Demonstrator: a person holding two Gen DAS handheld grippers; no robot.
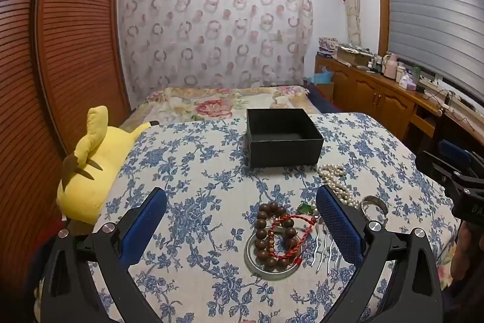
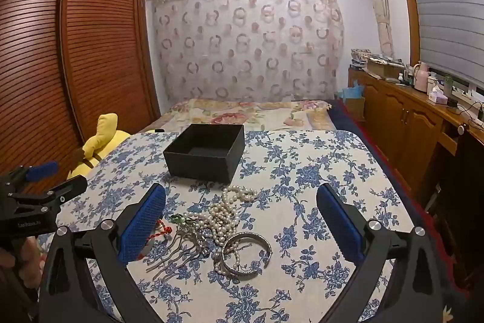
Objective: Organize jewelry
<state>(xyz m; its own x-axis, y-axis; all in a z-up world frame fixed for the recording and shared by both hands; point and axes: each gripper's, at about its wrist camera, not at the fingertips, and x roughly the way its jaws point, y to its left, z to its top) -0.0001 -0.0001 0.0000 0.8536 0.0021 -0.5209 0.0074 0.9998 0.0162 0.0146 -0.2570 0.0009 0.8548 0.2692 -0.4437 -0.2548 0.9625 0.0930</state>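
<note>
An open black box [image 1: 282,138] [image 2: 205,152] stands empty at the far middle of the flowered table. In front of it lies a jewelry pile: a brown wooden bead bracelet [image 1: 273,235] and a red cord bracelet [image 1: 292,235] on a silver bangle [image 1: 257,265], a pearl necklace [image 1: 335,180] [image 2: 225,217], a silver cuff [image 2: 248,255] [image 1: 373,202], a metal hair comb [image 2: 175,252] and a small green piece [image 2: 177,217]. My left gripper [image 1: 242,199] is open above the bead bracelet. My right gripper [image 2: 242,199] is open above the pearls and cuff. Both are empty.
A yellow plush toy [image 1: 90,165] lies at the table's left edge. A bed [image 1: 230,102] is behind the table, a wooden wardrobe [image 1: 60,50] to the left, and a wooden cabinet [image 1: 378,93] with bottles to the right.
</note>
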